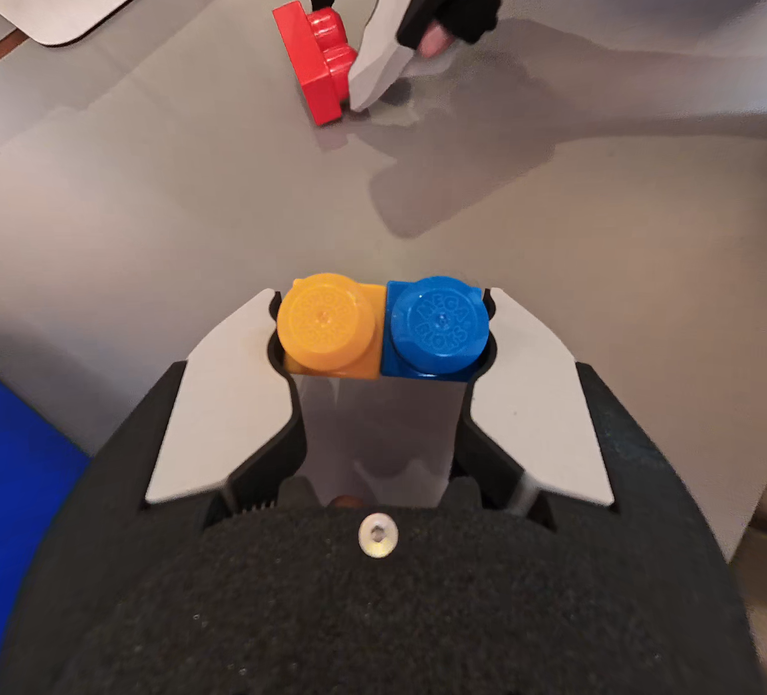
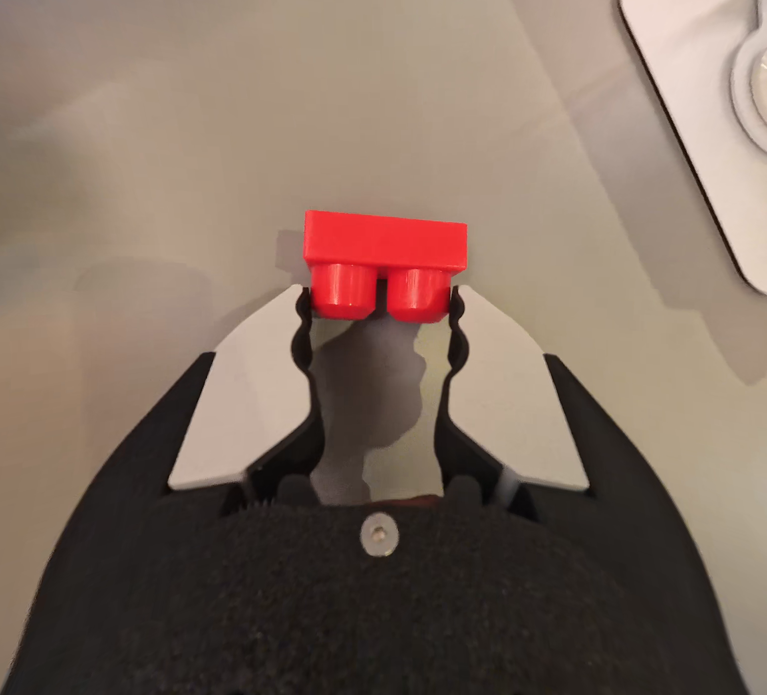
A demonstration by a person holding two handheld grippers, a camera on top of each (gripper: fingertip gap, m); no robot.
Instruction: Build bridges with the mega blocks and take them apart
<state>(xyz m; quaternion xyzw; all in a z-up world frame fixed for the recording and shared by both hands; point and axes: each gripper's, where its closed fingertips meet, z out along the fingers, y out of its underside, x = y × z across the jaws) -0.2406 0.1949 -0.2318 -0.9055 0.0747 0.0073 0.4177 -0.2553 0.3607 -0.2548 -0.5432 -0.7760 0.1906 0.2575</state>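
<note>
No bridge stands at this moment: the three blocks are in two separate groups, so either the span is not yet set or it is already off; the pictures do not settle which.

The left gripper (image 1: 382, 332) is clamped across two single-stud plastic blocks pressed side by side, a yellow block (image 1: 328, 332) and a blue block (image 1: 433, 328), each fingertip bearing on an outer face. Their studs point toward the camera. They sit over the near part of the glossy grey tabletop (image 1: 166, 197); whether they rest on it or hang just above it, I cannot tell.

Farther in, toward the middle of the tabletop, the right gripper (image 2: 379, 301) is closed on the red two-stud plastic block (image 2: 384, 243), its tips pinching the outer sides of the two studs. That block is tipped on edge, a lower corner at or very near the surface.

A white mat with a dark rim (image 2: 685, 73), carrying glassware, lies toward the far edge, well apart from the blocks.

As a judgement, the red block is the span and the yellow and blue pair are the piers.
</note>
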